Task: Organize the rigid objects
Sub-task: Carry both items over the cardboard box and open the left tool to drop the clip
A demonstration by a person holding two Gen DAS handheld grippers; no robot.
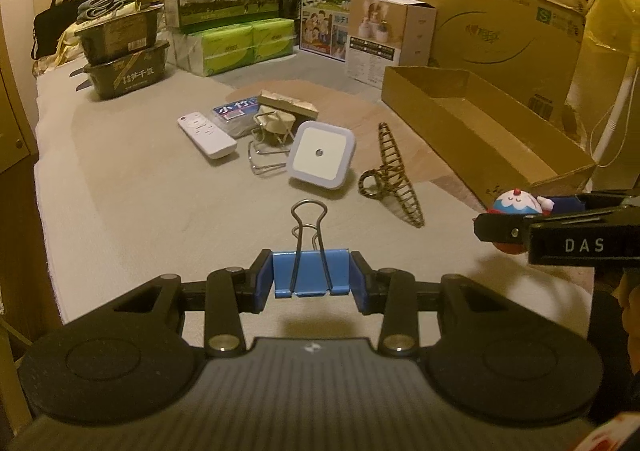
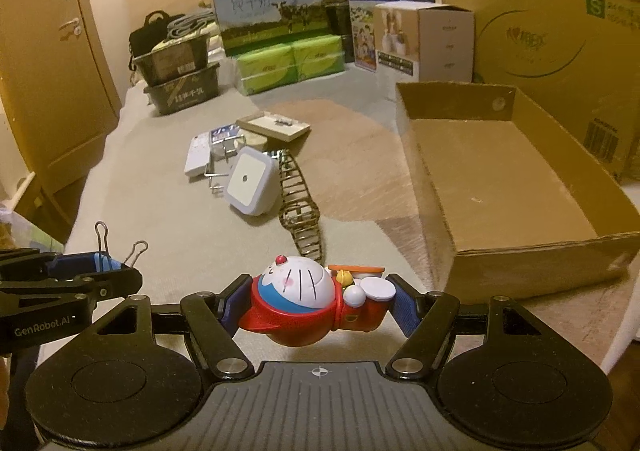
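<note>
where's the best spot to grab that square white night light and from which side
Grip the night light across its two flat opposite edges, coming from above and the near side: it leans tilted with its face up toward the cameras, and the wire clip crowds its left edge.

**Both grippers holding, side by side**

The left gripper (image 1: 311,277) is clamping a blue binder clip (image 1: 310,271). The right gripper (image 2: 314,301) is gripping a cartoon figurine (image 2: 304,291), its jaws standing wider. Both are pointing forward and downward.

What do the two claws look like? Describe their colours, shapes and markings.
Both are alike: the left claw and right claw have black jointed finger links with silver pivot pins, blue pads, two round black discs and a grey ribbed body bearing a small crosshair mark. White lettering runs along their sides.
</note>
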